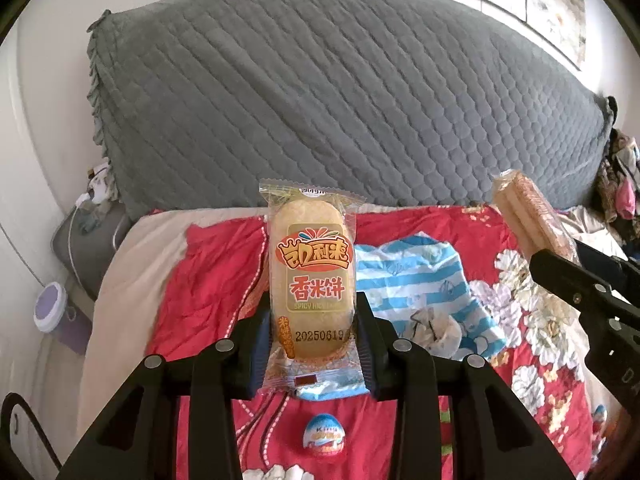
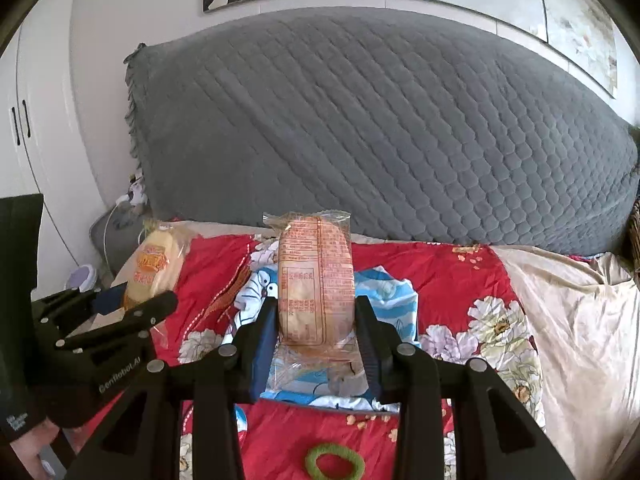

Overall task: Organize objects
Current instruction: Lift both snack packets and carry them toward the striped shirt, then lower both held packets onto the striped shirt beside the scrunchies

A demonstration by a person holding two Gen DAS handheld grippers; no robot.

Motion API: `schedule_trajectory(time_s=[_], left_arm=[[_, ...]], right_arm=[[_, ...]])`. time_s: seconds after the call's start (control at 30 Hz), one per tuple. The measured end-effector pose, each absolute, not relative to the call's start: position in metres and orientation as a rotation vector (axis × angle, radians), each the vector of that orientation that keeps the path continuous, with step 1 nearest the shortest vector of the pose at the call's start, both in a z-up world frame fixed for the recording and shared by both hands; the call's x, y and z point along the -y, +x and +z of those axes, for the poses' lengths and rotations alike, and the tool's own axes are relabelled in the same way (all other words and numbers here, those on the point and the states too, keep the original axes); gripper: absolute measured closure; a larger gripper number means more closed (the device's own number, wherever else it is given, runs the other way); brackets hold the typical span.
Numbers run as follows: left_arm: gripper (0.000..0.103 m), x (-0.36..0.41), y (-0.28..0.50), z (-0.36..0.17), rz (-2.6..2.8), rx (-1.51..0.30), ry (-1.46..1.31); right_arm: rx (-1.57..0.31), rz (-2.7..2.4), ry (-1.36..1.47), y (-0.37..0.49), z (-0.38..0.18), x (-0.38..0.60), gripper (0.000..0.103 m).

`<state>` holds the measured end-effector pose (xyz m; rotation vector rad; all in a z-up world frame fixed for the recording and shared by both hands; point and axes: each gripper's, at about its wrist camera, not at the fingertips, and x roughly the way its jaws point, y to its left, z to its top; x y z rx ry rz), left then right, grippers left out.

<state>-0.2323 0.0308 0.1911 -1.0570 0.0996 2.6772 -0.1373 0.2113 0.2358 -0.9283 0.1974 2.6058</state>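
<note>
My left gripper point(image 1: 314, 320) is shut on a rice cracker packet point(image 1: 312, 276), held upright above the bed with its printed front toward the camera. My right gripper point(image 2: 316, 324) is shut on a second rice cracker packet point(image 2: 316, 280), whose back label faces the camera. Each gripper shows in the other's view: the right gripper point(image 1: 560, 264) with its packet point(image 1: 528, 216) at the right edge, the left gripper point(image 2: 132, 304) with its packet point(image 2: 154, 264) at the left. A chocolate egg point(image 1: 323, 436) lies on the red floral quilt point(image 1: 200, 280) below the left gripper.
A blue-and-white striped cartoon cloth point(image 2: 392, 296) lies on the quilt under both packets. A green hair tie point(image 2: 334, 462) rests near the front. A large grey quilted headboard cover point(image 1: 340, 100) rises behind. At the left stand a bedside stand point(image 1: 84, 240) and a purple-lidded container point(image 1: 50, 306).
</note>
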Motion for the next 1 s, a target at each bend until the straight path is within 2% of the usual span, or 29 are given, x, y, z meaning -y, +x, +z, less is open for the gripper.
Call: schedule_trajectory(time_s=[0.83,1.0], left_arm=[[0.064,-0.057,-0.263,0.185,2.685,-0.069,-0.932],[0.064,-0.065,-0.264,0.184,2.673,-0.128,-0.850]], right_arm=[[-0.189,2.579,-0.808,-0.169,0.236,-0.232,0.065],[-0.187,2.574,-0.787,-0.176,0.232,-0.241,0.065]])
